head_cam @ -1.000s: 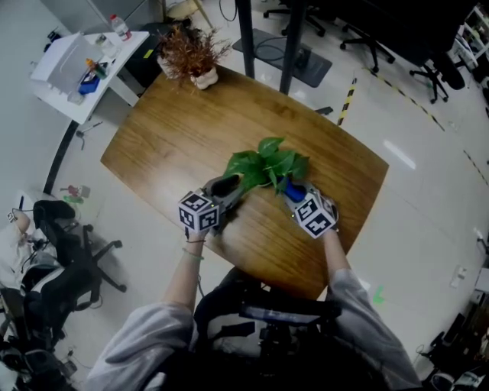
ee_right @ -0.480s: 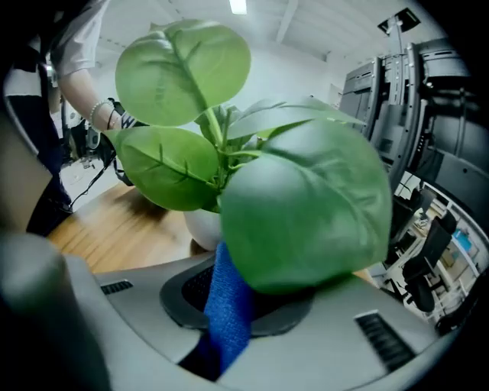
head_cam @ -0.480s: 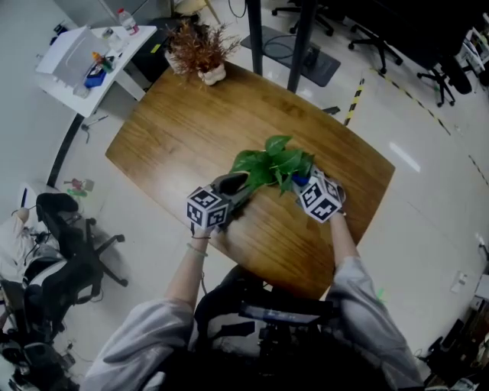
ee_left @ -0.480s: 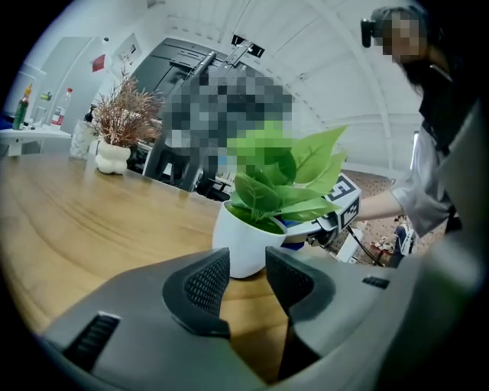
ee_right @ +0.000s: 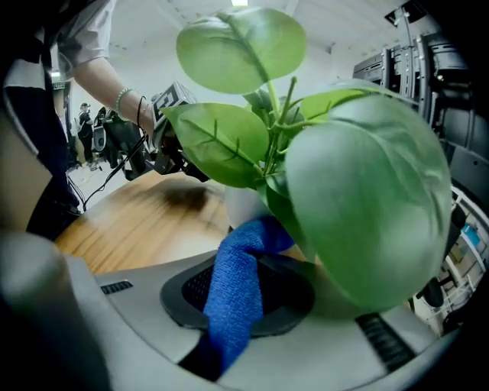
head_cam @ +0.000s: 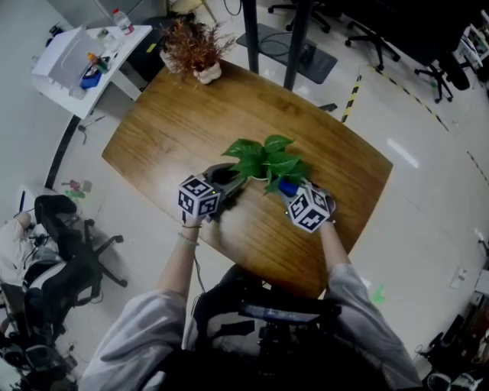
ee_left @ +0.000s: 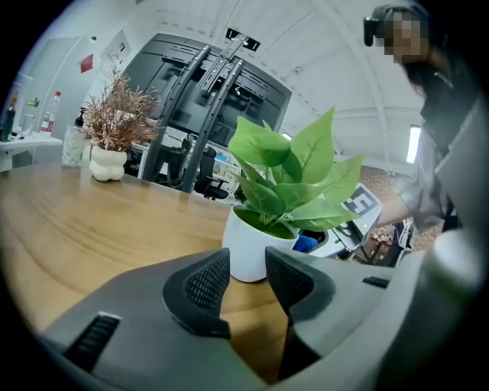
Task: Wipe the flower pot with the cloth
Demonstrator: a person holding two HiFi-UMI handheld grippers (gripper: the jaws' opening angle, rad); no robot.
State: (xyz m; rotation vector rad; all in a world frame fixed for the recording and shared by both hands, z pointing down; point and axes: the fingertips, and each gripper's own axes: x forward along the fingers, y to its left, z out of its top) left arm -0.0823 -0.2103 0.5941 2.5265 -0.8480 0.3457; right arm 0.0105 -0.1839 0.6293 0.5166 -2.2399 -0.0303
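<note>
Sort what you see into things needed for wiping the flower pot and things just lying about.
Needed: flower pot; blue cloth, clamped in the right gripper; left gripper, open by the pot.
Lying about: dried plant; side table; bottle; office chair.

Head view looks steeply down on the worktop [head_cam: 168, 130] from above both tongs; left tongs [ee_left: 246, 269] view and right tongs [ee_right: 241, 292] view face each other, close, sharing the flower pot [ee_left: 246, 246] between them.

Your blue fleecy cloth [ee_right: 237, 305] looks soft and nappy; the round white pot [ee_left: 244, 248] is smooth and matt; the brown wooden desk [head_cam: 176, 114] in front of you shines, grain showing.
</note>
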